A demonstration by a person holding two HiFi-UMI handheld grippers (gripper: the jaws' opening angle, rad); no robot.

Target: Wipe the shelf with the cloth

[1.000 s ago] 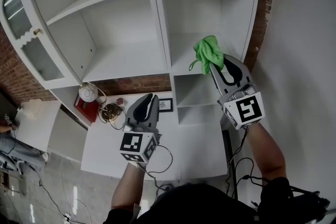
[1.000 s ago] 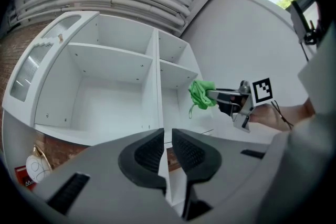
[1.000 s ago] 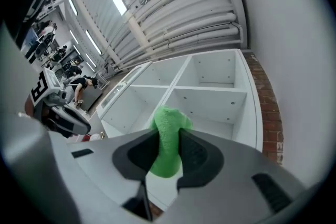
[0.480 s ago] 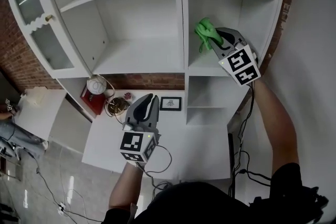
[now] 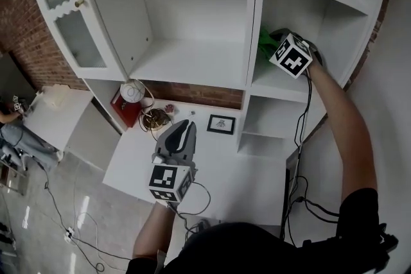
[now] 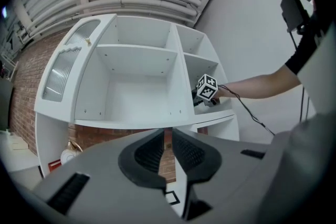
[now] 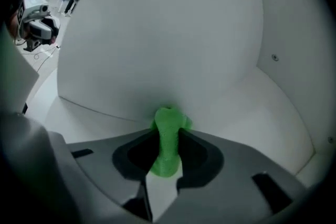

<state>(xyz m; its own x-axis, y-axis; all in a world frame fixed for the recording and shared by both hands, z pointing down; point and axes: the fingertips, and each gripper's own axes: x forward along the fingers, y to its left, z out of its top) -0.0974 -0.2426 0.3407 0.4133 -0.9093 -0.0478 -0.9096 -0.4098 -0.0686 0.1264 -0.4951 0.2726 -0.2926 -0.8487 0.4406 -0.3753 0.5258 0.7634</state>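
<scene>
Head view: a white wooden shelf unit (image 5: pixel 192 64) stood against a red brick wall (image 5: pixel 26 35). The right gripper (image 7: pixel 169 136) clamped a green cloth (image 7: pixel 168 120); the left gripper (image 6: pixel 167 147) jaws nearly met, empty.

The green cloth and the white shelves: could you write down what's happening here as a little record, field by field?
setting: white shelf unit against a brick wall
right gripper: reached into the unit's right-hand middle compartment, jaws shut on the green cloth
cloth state: bunched, sticking out past the jaws toward the back wall
shelf: white; whether the cloth touches it cannot be told
left gripper: held low over the counter, jaws close together, nothing between them
also on counter: small framed picture
</scene>
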